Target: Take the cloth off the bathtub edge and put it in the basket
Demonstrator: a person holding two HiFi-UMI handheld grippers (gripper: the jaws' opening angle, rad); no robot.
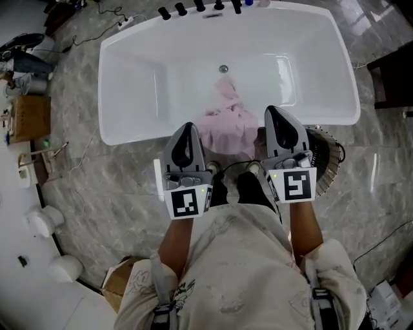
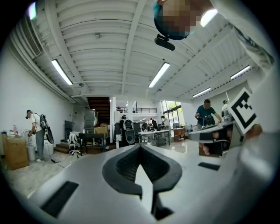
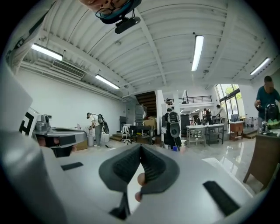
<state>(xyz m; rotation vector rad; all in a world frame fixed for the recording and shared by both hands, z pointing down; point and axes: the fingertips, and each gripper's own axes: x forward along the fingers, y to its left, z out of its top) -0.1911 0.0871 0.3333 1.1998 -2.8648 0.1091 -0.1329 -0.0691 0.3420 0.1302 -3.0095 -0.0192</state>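
A pink cloth [image 1: 227, 122] hangs crumpled over the near edge of the white bathtub [image 1: 129, 132], partly trailing inside it. In the head view my left gripper [image 1: 188, 126] is just left of the cloth and my right gripper [image 1: 271, 110] just right of it. Both point toward the tub. Each has its jaws shut with nothing between them, as the left gripper view [image 2: 140, 147] and the right gripper view [image 3: 141, 147] also show. A dark wire basket [image 1: 326, 160] stands on the floor at the right, half hidden behind the right gripper. Neither gripper view shows the cloth or the tub.
Black taps [image 1: 200, 6] line the tub's far rim. A cardboard box [image 1: 29, 117], cables and small items lie on the marble floor at the left. Another box [image 1: 119, 280] sits by my left leg. Both gripper views look level into a workshop with tables and people.
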